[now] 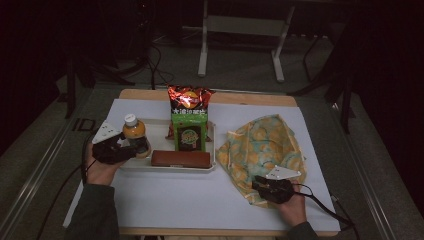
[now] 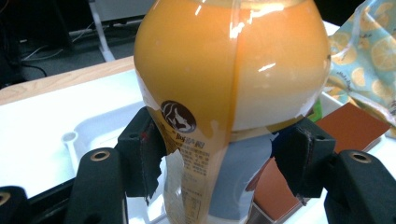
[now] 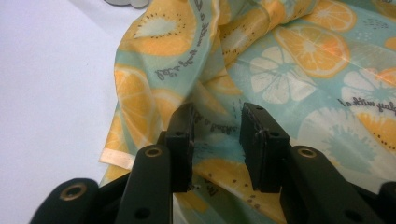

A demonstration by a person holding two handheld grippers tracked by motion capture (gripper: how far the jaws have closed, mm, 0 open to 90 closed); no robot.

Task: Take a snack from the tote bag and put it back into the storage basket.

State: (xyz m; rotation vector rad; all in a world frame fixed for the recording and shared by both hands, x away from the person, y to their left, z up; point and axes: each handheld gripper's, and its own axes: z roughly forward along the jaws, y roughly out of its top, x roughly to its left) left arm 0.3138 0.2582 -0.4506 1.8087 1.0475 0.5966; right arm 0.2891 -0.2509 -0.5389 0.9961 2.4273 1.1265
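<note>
The bottle (image 2: 224, 93) stands between the left hand-held gripper (image 2: 224, 163) pads, seemingly gripped.

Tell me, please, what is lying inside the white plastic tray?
The white plastic tray holds an orange drink bottle between the left gripper jaws, a flat brown box and a green snack packet. A red crisp bag hides its far rim.

A chip bag (image 1: 190, 104) stands at the back of a white tray (image 1: 165, 169), with a green packet (image 1: 190, 134) leaning in front of it. A brown bar (image 1: 180, 159) lies flat along the tray's near edge. The tray rests on a white sheet (image 1: 200, 200) covering a wooden table (image 1: 250, 99).
</note>
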